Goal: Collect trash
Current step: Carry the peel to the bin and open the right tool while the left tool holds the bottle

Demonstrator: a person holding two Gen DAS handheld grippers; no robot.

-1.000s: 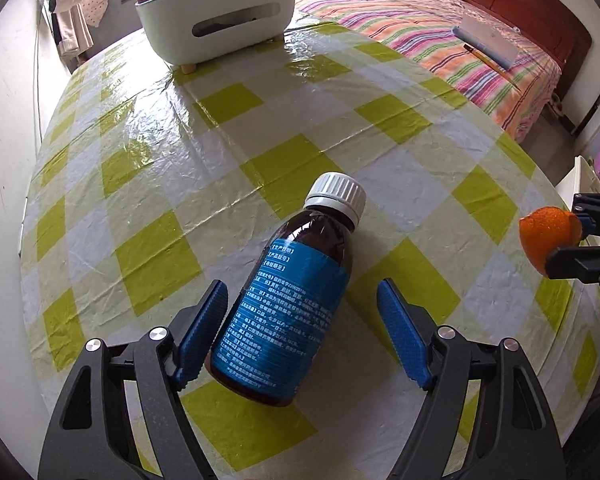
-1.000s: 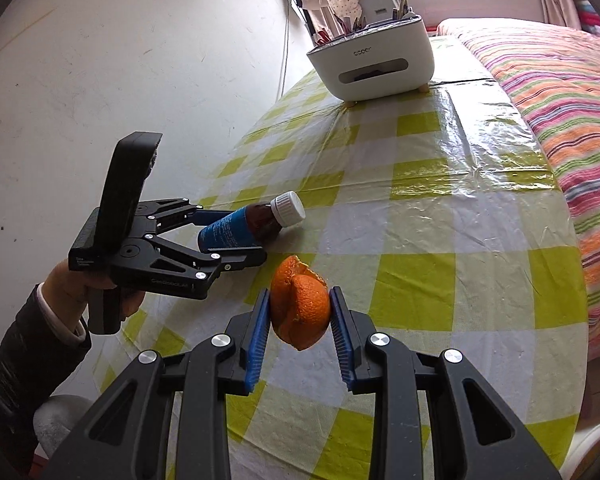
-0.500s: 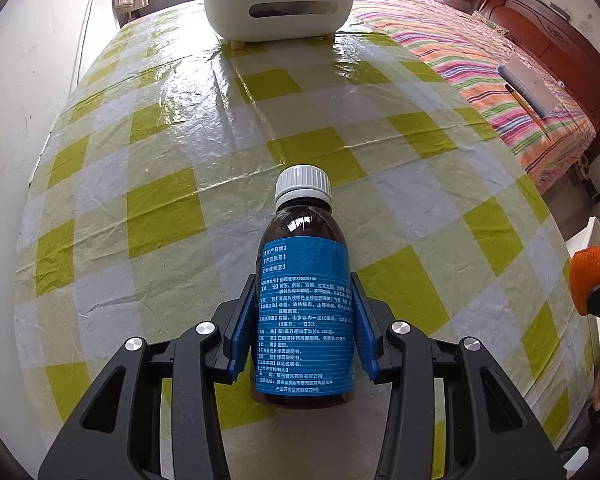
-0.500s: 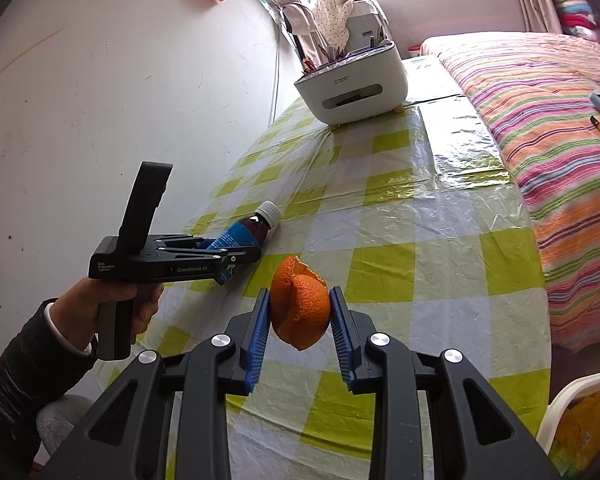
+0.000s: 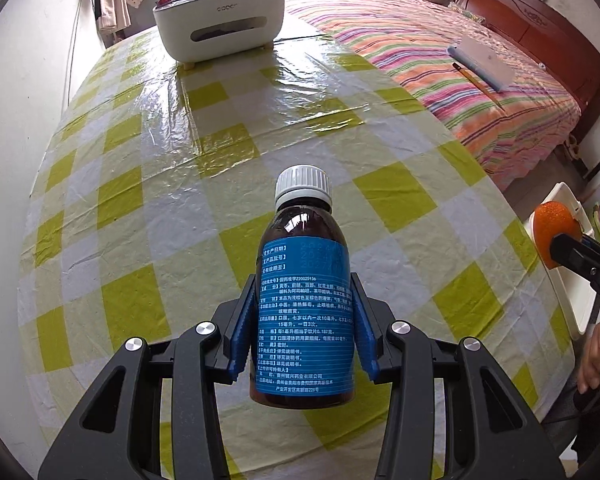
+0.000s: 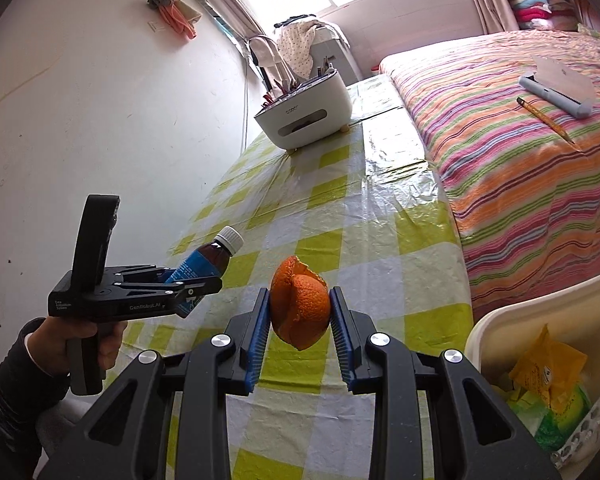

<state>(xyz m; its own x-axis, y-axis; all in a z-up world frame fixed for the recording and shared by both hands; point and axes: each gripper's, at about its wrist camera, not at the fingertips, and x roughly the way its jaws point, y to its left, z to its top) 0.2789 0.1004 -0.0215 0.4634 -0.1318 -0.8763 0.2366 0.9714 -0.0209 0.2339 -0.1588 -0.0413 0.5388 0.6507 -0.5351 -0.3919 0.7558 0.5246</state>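
Observation:
A brown medicine bottle (image 5: 304, 296) with a blue label and white cap is clamped between the blue pads of my left gripper (image 5: 303, 334), lifted clear of the checked tablecloth (image 5: 148, 184). In the right wrist view the same bottle (image 6: 204, 266) hangs tilted in the left gripper (image 6: 180, 292) above the table's near left part. My right gripper (image 6: 299, 334) is shut on a piece of orange peel (image 6: 300, 308), held in the air over the table's near edge. The peel (image 5: 554, 228) also shows at the right rim of the left wrist view.
A white bin (image 6: 500, 332) holding yellow and green wrappers (image 6: 548, 384) stands at the lower right beside the table. A white desk organiser (image 5: 220, 20) with pens sits at the table's far end. A striped bed (image 6: 540, 152) runs along the right side; a wall (image 6: 80, 120) on the left.
The left gripper closed on the bottle lying on the table and lifted it. The right gripper carried the orange peel back and rightward, bringing the bin into view.

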